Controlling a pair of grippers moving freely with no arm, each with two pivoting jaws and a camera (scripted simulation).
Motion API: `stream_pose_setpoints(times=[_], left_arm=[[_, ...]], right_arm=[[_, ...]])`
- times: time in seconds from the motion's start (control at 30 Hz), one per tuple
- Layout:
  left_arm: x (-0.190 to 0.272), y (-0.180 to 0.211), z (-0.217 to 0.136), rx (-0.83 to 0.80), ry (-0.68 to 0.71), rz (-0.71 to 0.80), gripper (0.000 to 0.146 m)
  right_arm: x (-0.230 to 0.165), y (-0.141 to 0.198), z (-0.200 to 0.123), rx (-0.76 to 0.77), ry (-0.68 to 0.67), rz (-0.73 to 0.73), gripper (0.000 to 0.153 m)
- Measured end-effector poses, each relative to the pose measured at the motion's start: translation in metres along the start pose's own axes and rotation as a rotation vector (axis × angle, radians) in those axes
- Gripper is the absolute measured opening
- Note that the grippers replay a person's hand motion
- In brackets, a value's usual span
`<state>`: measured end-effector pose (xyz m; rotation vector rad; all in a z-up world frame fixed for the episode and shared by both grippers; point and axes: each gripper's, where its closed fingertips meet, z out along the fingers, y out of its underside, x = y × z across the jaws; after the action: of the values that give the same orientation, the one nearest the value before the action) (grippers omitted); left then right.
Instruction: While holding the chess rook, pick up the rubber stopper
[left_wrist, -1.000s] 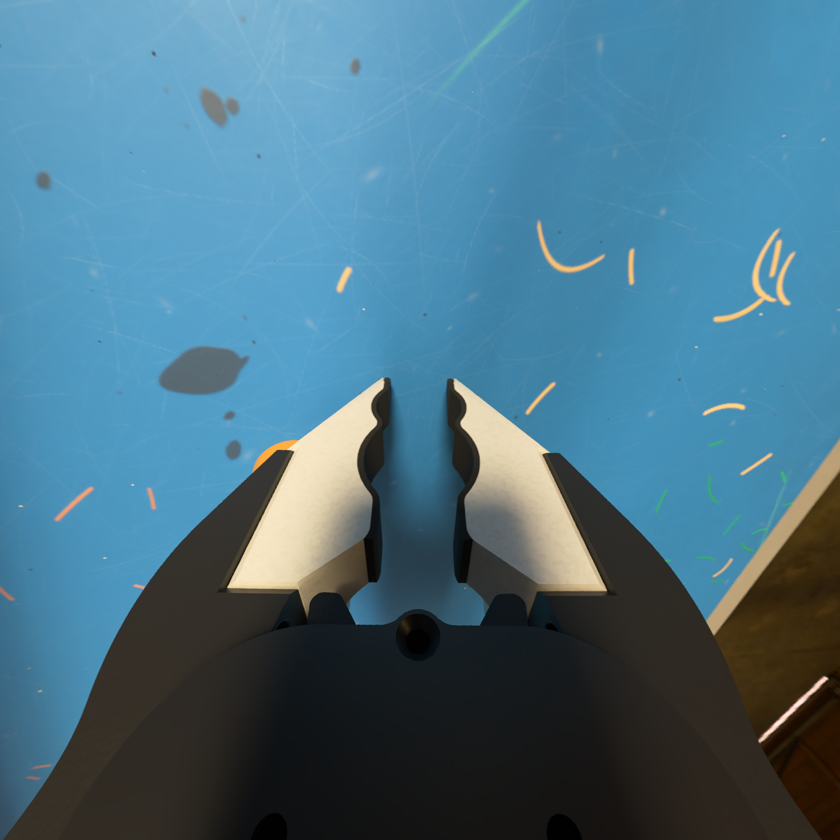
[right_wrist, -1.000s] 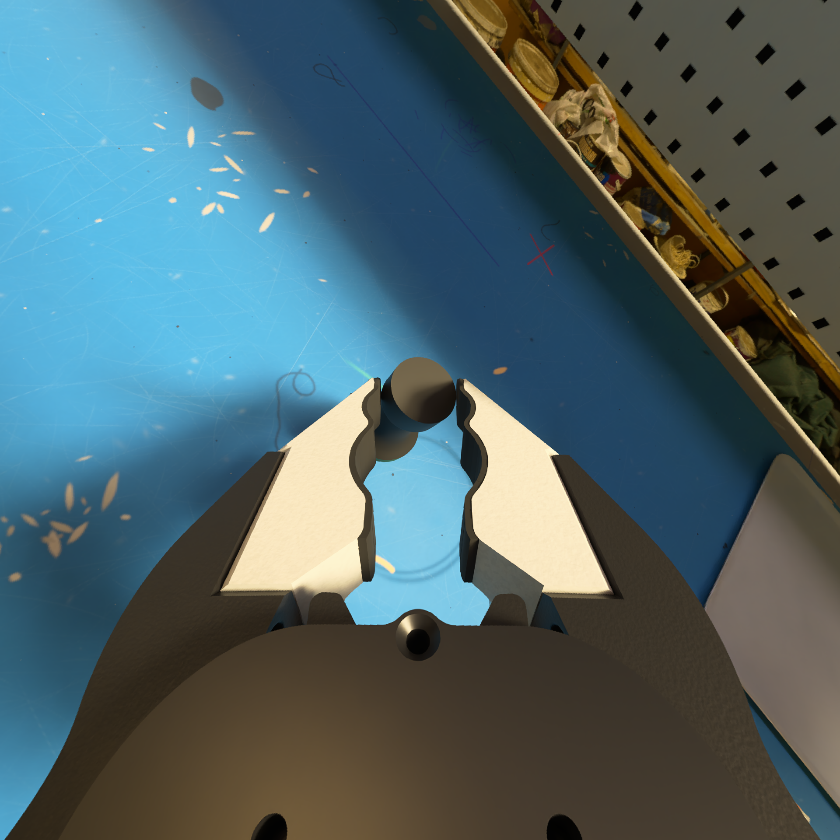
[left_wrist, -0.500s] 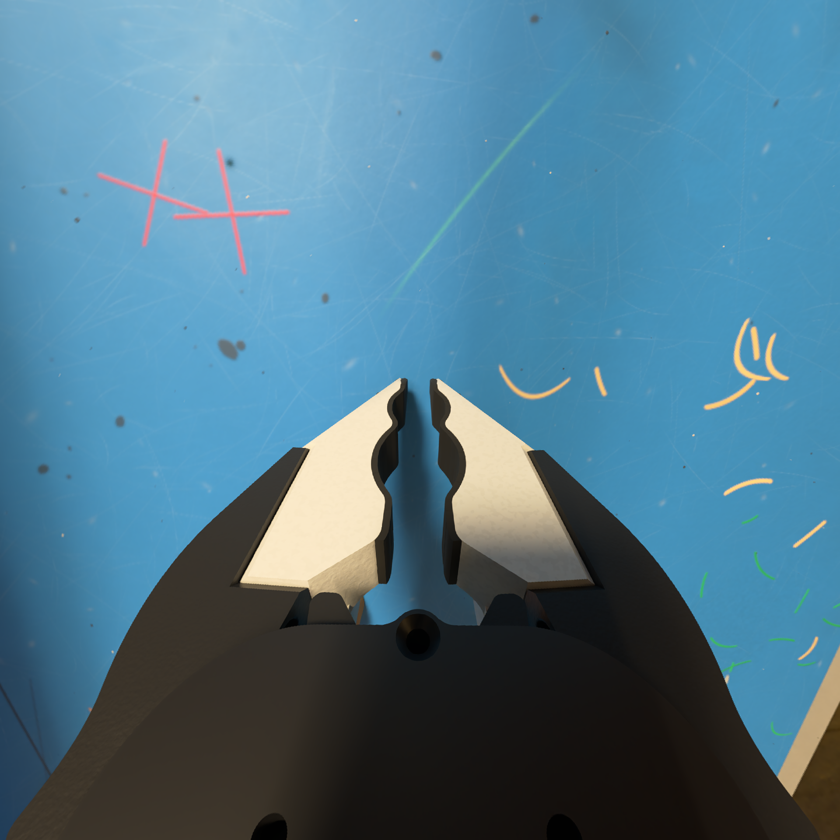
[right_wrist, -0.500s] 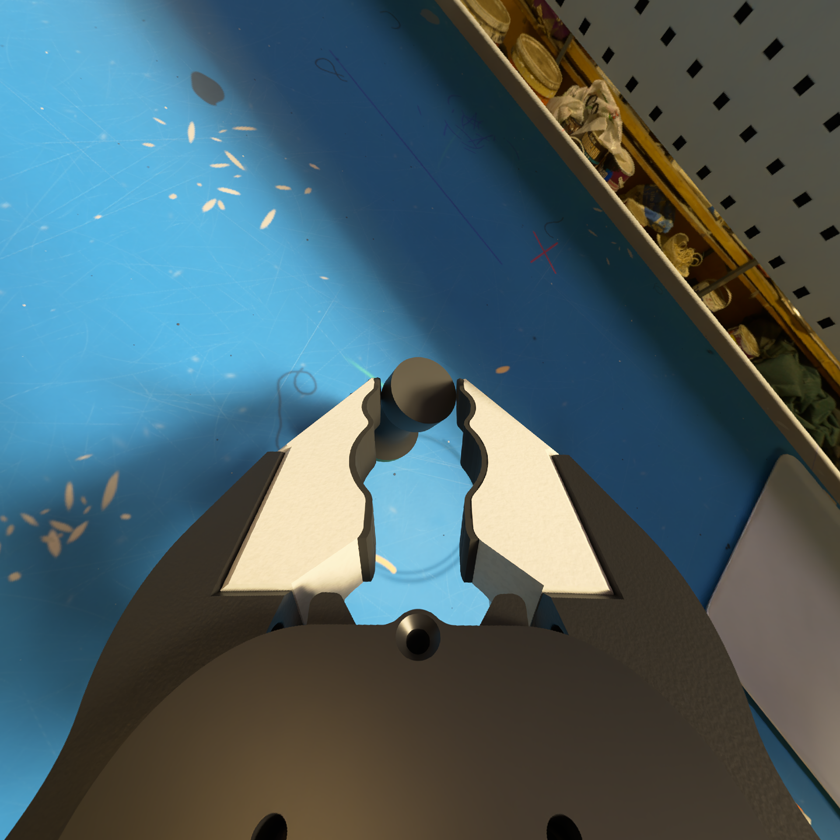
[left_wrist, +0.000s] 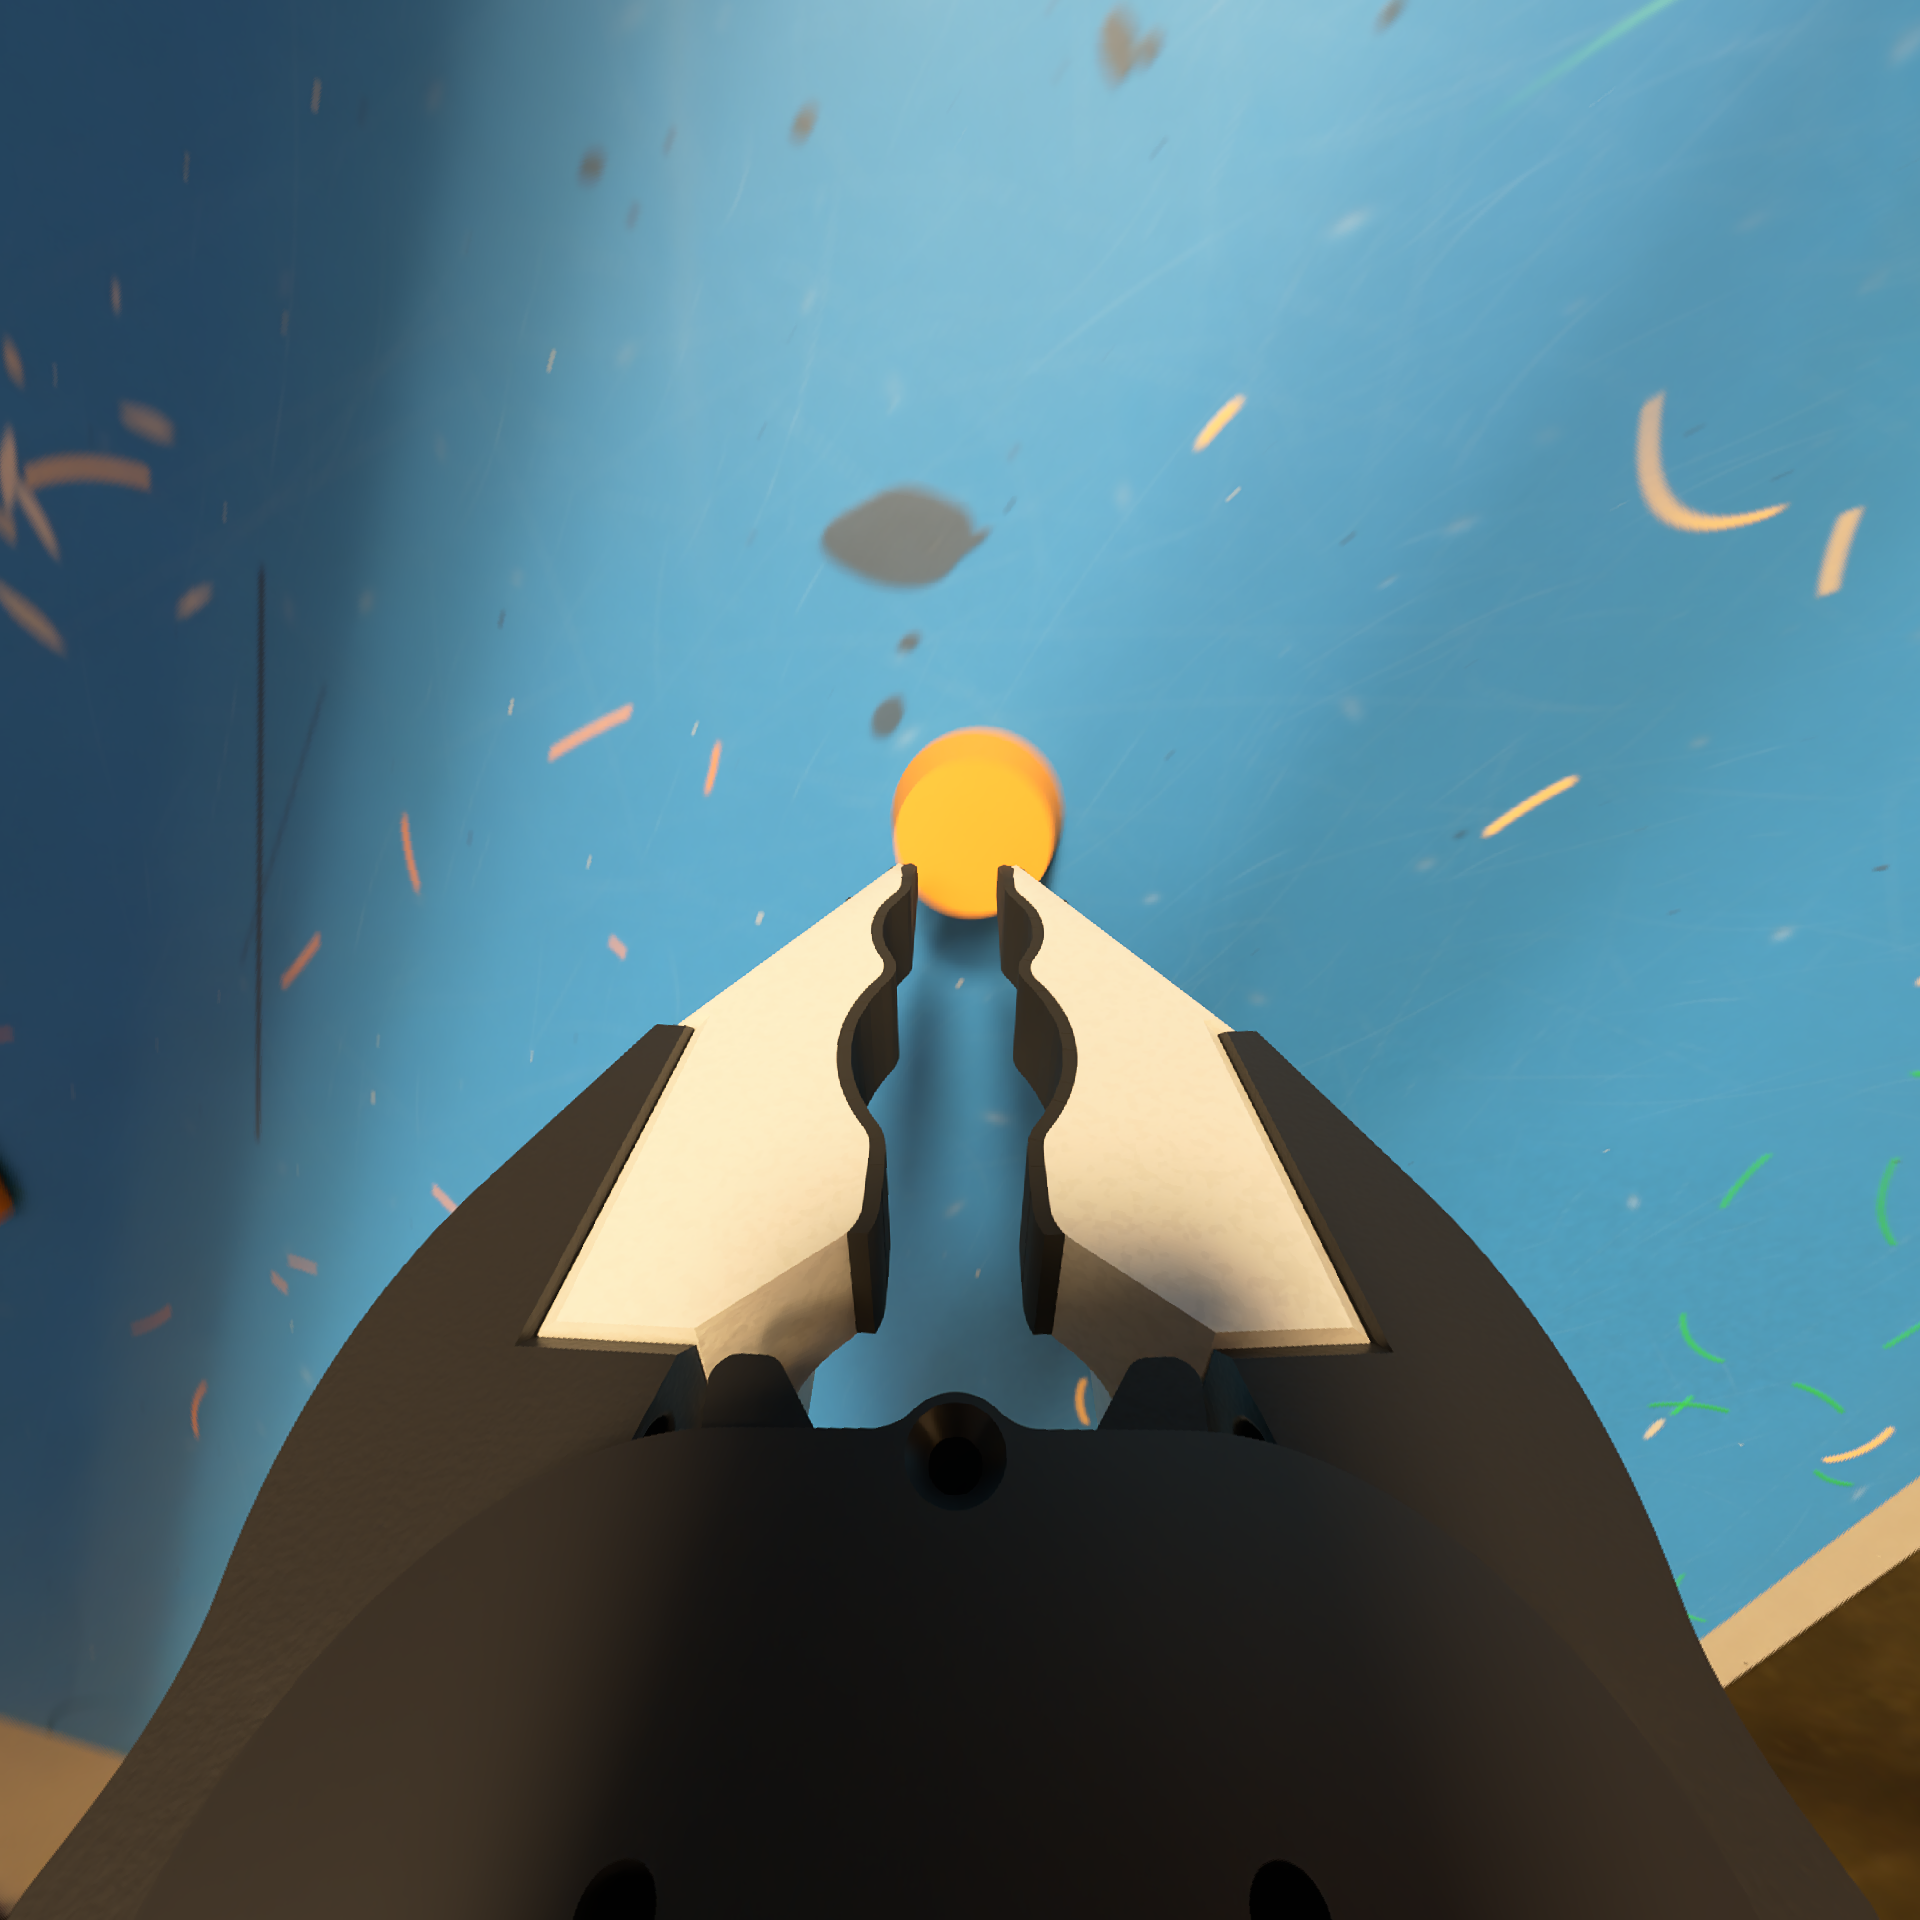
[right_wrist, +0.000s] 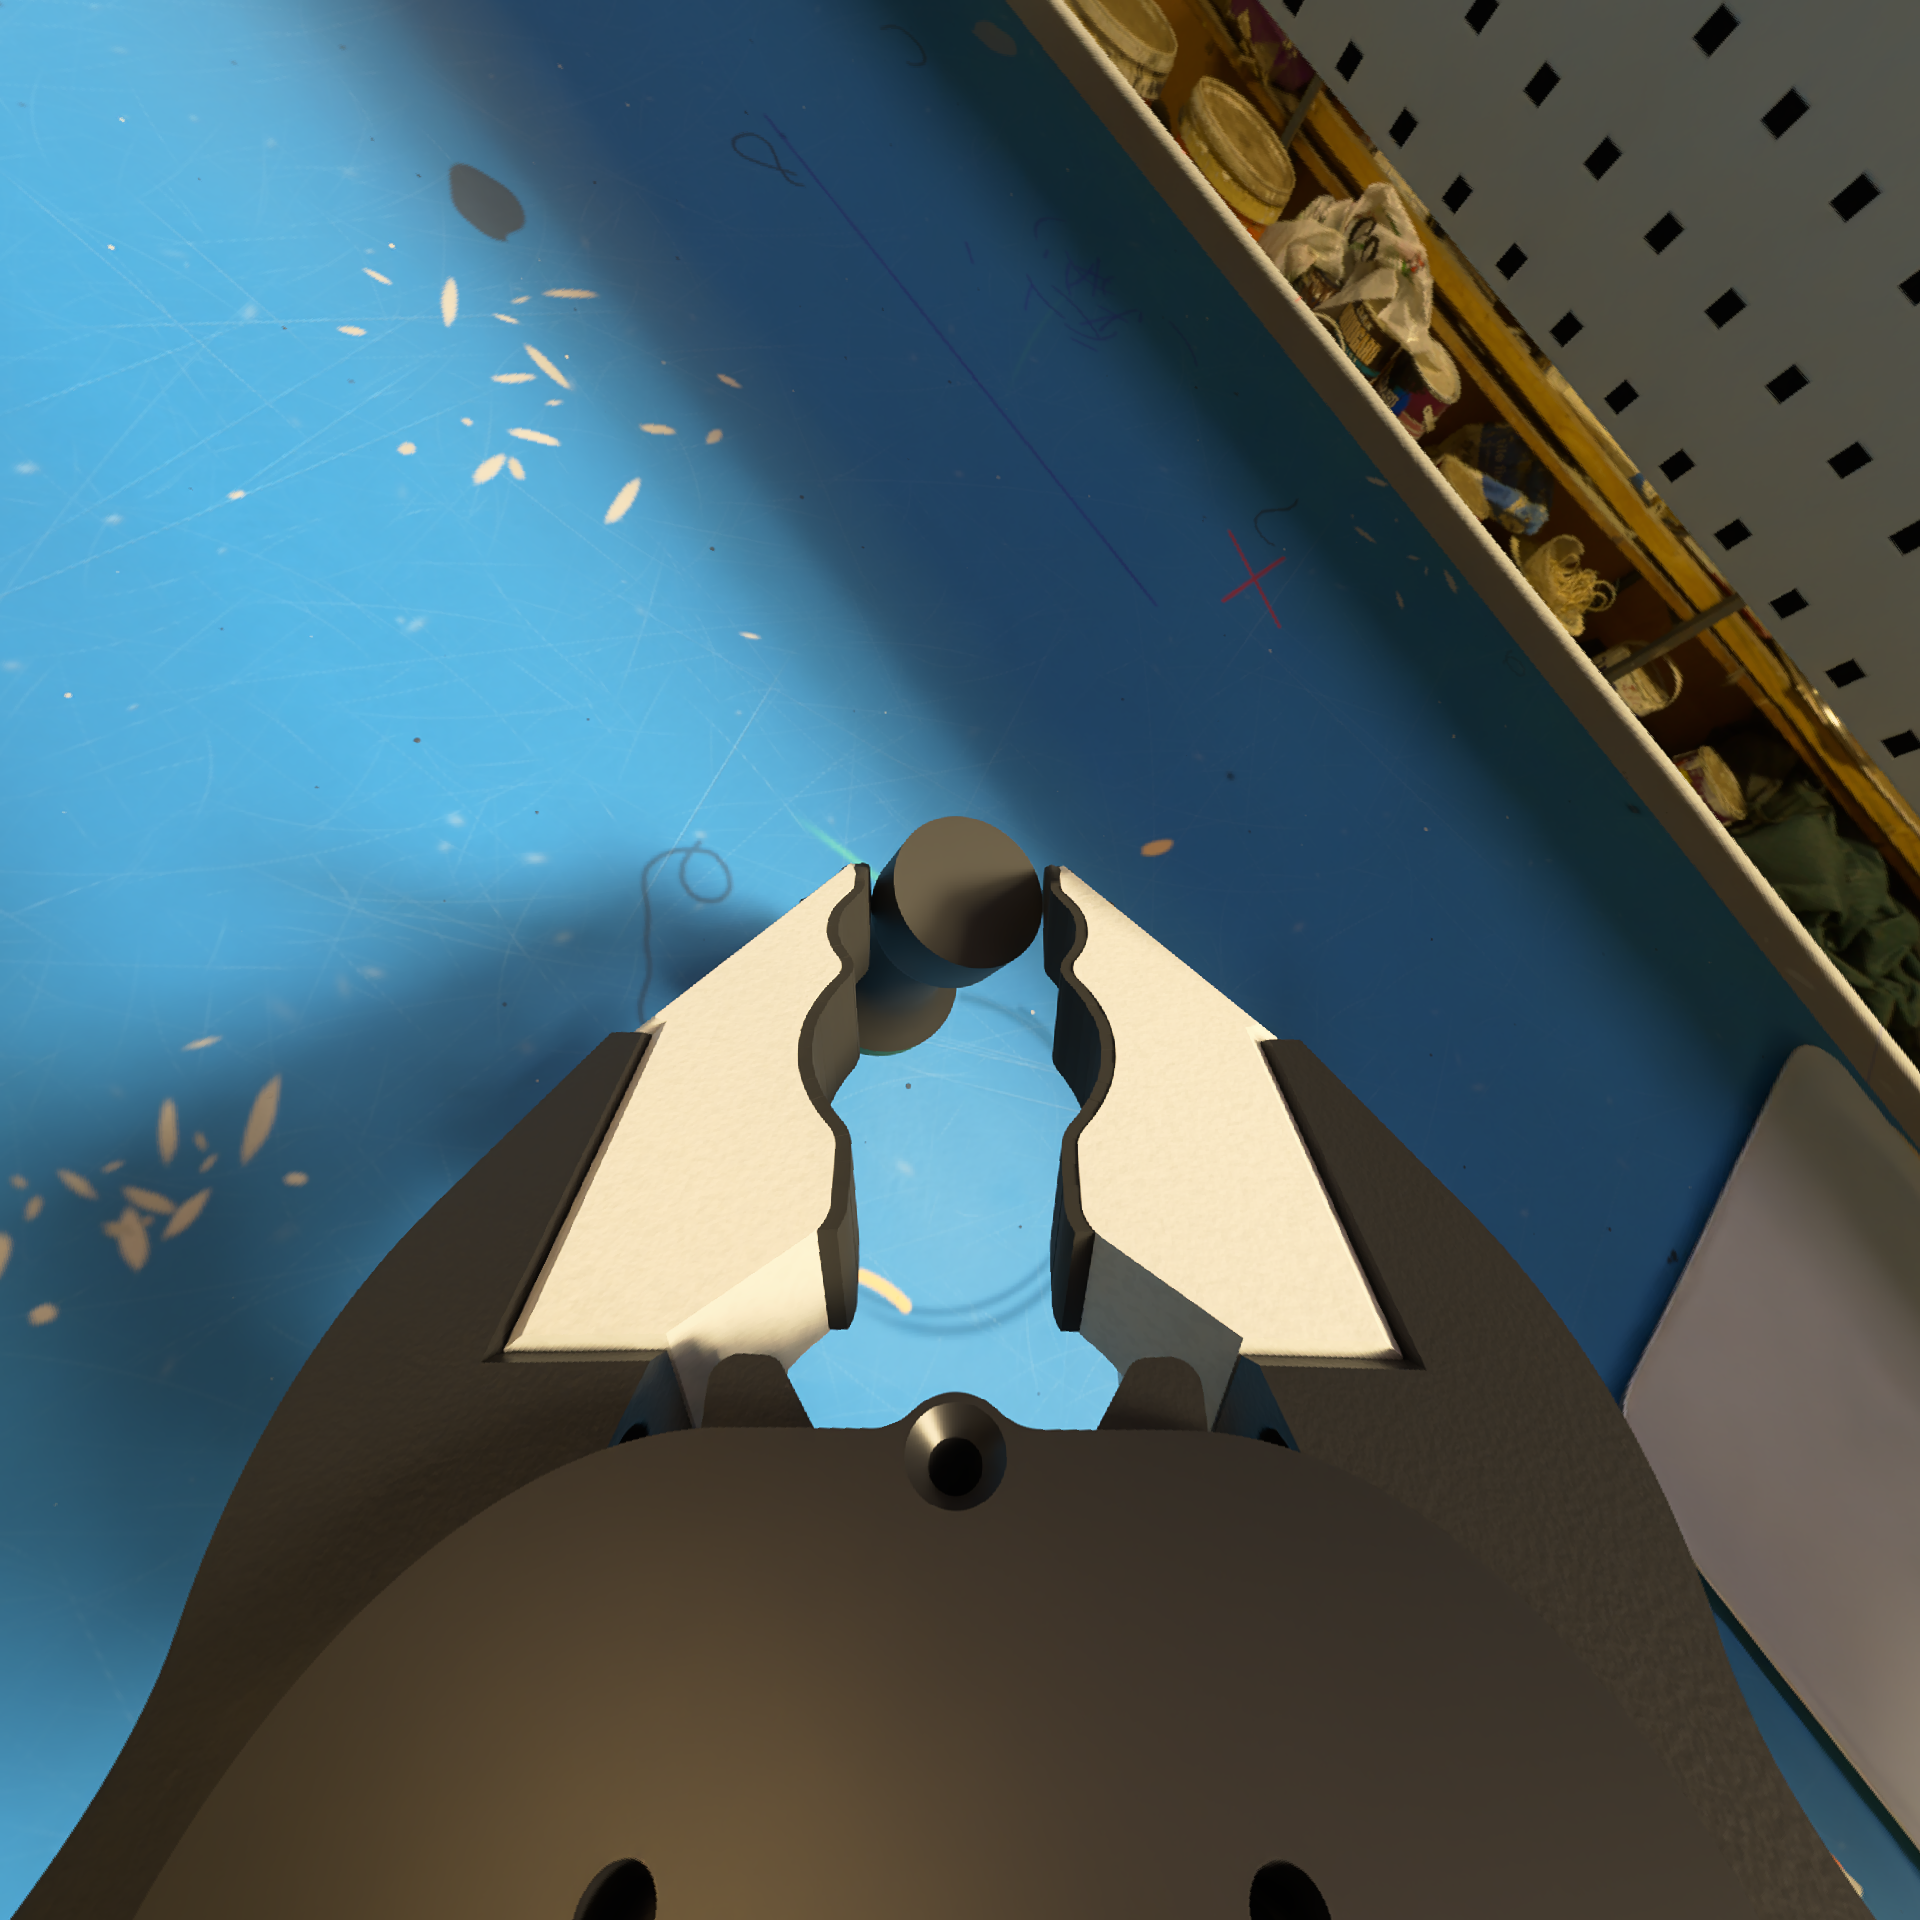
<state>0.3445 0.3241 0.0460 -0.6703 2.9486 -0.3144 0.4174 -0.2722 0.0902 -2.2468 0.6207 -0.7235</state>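
Note:
The rubber stopper is a small orange round plug standing on the blue table top. My left gripper points down at it with its tips just short of the stopper's near edge. Its jaws stand a narrow gap apart with nothing between them. The chess rook is a dark grey cylindrical piece. My right gripper is shut on it at the fingertips and holds it above the blue table top.
The table edge runs across the lower right of the left wrist view. In the right wrist view a cluttered shelf and a pegboard lie beyond the far table edge, and a white sheet lies at the right.
My left gripper has swung over the table, so the orange stopper now sits right in front of its tips. Its jaws narrowed, then widened slightly. The right gripper and rook have barely moved.

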Motion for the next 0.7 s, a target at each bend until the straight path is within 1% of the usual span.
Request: stream_pose_setpoints(times=[0.07, 0.13, 0.27, 0.33, 0.4, 0.43, 0.47, 0.53, 0.57, 0.63, 0.67, 0.7], left_arm=[[-0.009, 0.016, 0.002, -0.042, -0.024, -0.041, 0.018], [-0.014, 0.026, 0.006, -0.061, -0.033, -0.075, 0.027], [-0.019, 0.024, 0.01, -0.038, -0.033, -0.101, 0.049], [-0.016, 0.02, 0.014, -0.035, -0.016, -0.091, 0.052], [-0.013, 0.02, 0.019, -0.051, 0.0, -0.072, 0.052], [-0.013, 0.02, 0.019, -0.06, -0.016, -0.059, 0.052], [-0.012, 0.019, 0.019, -0.065, -0.024, -0.056, 0.048], [-0.011, 0.016, 0.02, -0.047, -0.006, -0.047, 0.029], [-0.011, 0.016, 0.02, -0.046, -0.01, -0.039, 0.022], [-0.011, 0.015, 0.019, -0.05, -0.02, -0.031, 0.019], [-0.012, 0.014, 0.019, -0.044, -0.026, -0.032, 0.021], [-0.013, 0.014, 0.019, -0.042, -0.032, -0.037, 0.026]], right_arm=[[-0.001, 0.0, 0.0, 0.0, -0.001, -0.001, 0.033], [-0.001, 0.0, 0.001, -0.001, -0.003, -0.003, 0.033], [-0.002, -0.001, 0.001, 0.0, -0.005, -0.005, 0.033], [-0.002, -0.001, 0.0, 0.001, -0.005, -0.005, 0.033], [-0.002, -0.001, 0.0, 0.001, -0.006, -0.006, 0.033], [-0.002, -0.001, 0.0, 0.001, -0.006, -0.007, 0.033], [-0.003, -0.001, 0.0, 0.001, -0.007, -0.008, 0.033], [-0.003, -0.002, 0.001, 0.001, -0.008, -0.009, 0.033], [-0.003, -0.002, 0.001, 0.001, -0.008, -0.009, 0.033], [-0.003, -0.002, 0.001, 0.001, -0.009, -0.009, 0.033], [-0.003, -0.002, 0.001, 0.001, -0.009, -0.009, 0.033], [-0.003, -0.002, 0.001, 0.001, -0.009, -0.009, 0.033]])
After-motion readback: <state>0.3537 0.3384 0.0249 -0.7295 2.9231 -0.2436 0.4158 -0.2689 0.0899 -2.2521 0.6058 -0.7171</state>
